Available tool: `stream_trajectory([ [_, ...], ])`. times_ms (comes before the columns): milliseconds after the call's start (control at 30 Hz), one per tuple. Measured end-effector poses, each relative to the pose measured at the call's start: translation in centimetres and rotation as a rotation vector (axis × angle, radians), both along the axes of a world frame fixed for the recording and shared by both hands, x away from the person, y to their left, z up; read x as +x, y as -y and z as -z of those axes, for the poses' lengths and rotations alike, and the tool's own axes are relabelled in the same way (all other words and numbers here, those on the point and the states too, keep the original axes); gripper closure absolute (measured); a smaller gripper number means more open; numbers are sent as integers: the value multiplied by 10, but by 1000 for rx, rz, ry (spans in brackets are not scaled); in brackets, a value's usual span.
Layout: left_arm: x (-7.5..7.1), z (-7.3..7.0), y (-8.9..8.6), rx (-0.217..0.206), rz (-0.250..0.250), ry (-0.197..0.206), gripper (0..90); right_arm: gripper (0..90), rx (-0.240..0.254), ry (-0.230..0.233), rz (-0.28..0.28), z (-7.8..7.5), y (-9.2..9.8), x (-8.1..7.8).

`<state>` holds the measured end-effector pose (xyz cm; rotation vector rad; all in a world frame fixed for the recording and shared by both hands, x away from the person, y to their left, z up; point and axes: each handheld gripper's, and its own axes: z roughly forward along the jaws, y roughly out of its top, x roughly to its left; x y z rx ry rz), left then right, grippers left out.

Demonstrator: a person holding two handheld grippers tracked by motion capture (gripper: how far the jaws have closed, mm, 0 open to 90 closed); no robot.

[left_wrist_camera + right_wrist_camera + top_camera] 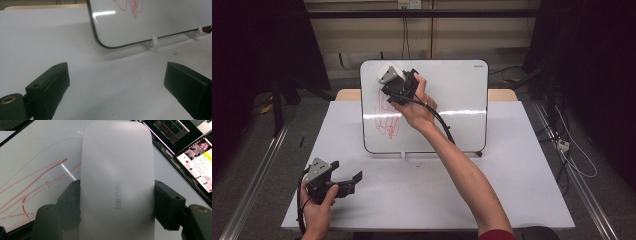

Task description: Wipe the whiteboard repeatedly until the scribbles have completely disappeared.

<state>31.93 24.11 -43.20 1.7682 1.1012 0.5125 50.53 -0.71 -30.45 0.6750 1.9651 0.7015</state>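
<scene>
1. The right gripper, in the upper middle of the high view, is clenched on a white eraser, its jaws pressing both long sides.
2. The eraser lies against the upper left part of the whiteboard, above the red scribble.
3. The whiteboard stands tilted on the counter, propped on small white feet.
4. The left gripper, at lower left, is released, its jaws wide apart over the bare counter, grasping nothing.

High view overhead; gripper views close; all share whiteboard.
</scene>
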Motion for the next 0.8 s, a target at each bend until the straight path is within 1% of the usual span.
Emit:
stream_trajectory([
  [33, 0, 0, 0, 0, 1, 0, 63, 317, -11, 5, -5, 0, 0, 0],
  [167, 1, 0, 0, -2, -1, -1, 63, 318, -2, 8, -2, 1, 0, -1],
  [300, 0, 0, 0, -1, -2, 1, 63, 318, -15, 3, -11, 2, -1, -1],
  [400, 0, 0, 0, -2, -1, 1, 63, 318, -9, 6, -11, 6, -4, -4],
  [433, 0, 0, 0, -1, -2, 1, 63, 317, -20, 4, -19, 6, -4, -5],
  [533, 1, 0, 0, 2, 0, -2, 63, 318, -25, -1, -17, 7, -5, -6],
  [633, 0, 0, 0, 5, 1, 0, 63, 318, -22, -1, -22, 12, -11, -8],
  [667, 0, 0, 0, 5, 1, 0, 63, 318, -34, -4, -23, 12, -11, -9],
  [800, 1, 1, 1, 2, 0, -5, 63, 318, -37, -5, -32, 18, -17, -13],
])
